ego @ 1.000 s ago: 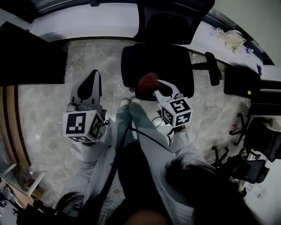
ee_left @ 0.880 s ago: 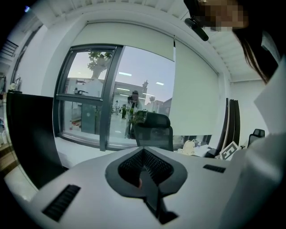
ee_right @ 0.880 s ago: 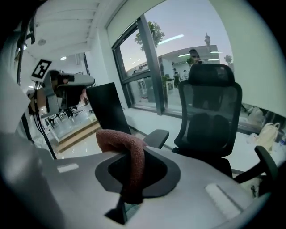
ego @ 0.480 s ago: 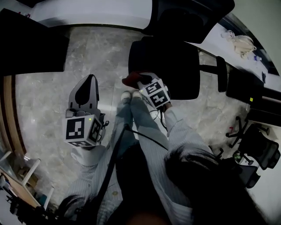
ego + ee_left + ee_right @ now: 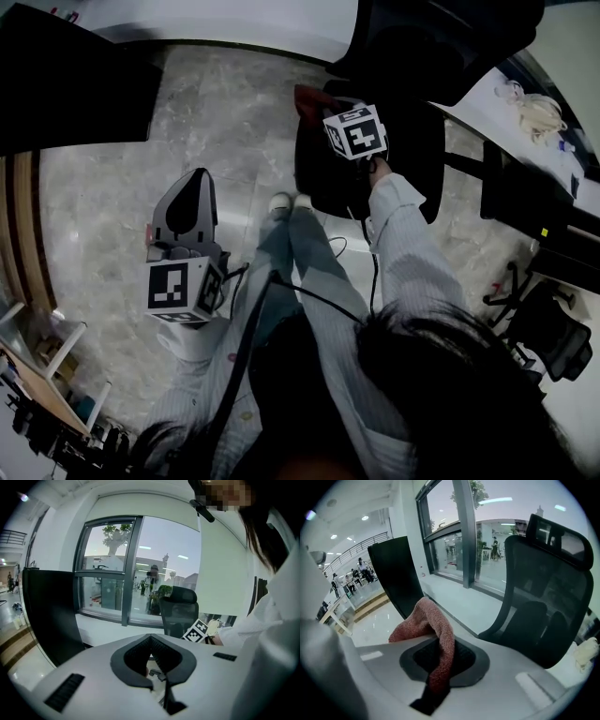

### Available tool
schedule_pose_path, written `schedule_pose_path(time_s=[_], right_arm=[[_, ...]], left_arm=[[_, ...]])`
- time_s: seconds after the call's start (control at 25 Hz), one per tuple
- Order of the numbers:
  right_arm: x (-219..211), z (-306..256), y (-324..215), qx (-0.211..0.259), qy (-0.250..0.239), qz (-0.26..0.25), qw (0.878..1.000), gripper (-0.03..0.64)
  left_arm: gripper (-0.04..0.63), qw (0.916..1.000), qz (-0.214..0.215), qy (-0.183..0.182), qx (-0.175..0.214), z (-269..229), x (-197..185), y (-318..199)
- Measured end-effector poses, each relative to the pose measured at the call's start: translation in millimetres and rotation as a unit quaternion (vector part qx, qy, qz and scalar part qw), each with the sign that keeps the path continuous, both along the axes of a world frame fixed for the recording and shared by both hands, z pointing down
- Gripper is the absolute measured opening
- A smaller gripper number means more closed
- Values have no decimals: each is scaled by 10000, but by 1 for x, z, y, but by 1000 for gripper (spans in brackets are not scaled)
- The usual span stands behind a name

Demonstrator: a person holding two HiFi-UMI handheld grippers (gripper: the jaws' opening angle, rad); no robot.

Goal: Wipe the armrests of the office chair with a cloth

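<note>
I see my right hand-held gripper [image 5: 323, 108] over the black office chair [image 5: 422, 159], with a red cloth [image 5: 307, 97] bunched at its tip by the left edge of the seat. My left hand-held gripper [image 5: 190, 187] hangs well apart from it over the marble floor [image 5: 225, 103], left of the person's pale trouser legs [image 5: 291, 253].

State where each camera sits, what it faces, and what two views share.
Head view: on the head, looking steeply down at the office chair; shows legs, left gripper, right gripper.
Left gripper view: on that gripper, facing the window; shows its shut jaws, a sleeve.
Right gripper view: on that gripper, facing the chair's backrest; jaws clamp the cloth.
Shared: the chair.
</note>
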State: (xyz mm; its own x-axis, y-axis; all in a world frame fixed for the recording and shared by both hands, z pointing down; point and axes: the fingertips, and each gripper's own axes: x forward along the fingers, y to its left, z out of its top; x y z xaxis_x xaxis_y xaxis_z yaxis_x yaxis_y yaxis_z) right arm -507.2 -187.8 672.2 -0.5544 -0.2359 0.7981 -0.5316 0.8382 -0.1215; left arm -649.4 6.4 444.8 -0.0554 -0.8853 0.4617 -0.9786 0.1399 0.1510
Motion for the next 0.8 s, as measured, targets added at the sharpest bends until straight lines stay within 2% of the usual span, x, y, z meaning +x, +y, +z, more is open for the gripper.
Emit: schedule_pose_path(time_s=[0.16,0.28,0.44,0.56,0.8], right_arm=[[-5,9,-43,127,205,51,9997,32],[-11,11,-44,12,174,10,9998,31],[-14,-2,10,-139,-72,-474,9988,29],[-2,-12,60,-158,-125,-882,9959,29],[27,-28,157,-496,-296,-1251,9905,29]], left_arm=[[3,10000,52,-25,-19,2,-2,-7],[3,9999,106,-48,-41,6,-8,-9],[3,9999,145,-7,-53,9,-11,-20],[3,9994,301,109,122,3,-3,-31],[4,9980,601,105,179,1,8,-47]])
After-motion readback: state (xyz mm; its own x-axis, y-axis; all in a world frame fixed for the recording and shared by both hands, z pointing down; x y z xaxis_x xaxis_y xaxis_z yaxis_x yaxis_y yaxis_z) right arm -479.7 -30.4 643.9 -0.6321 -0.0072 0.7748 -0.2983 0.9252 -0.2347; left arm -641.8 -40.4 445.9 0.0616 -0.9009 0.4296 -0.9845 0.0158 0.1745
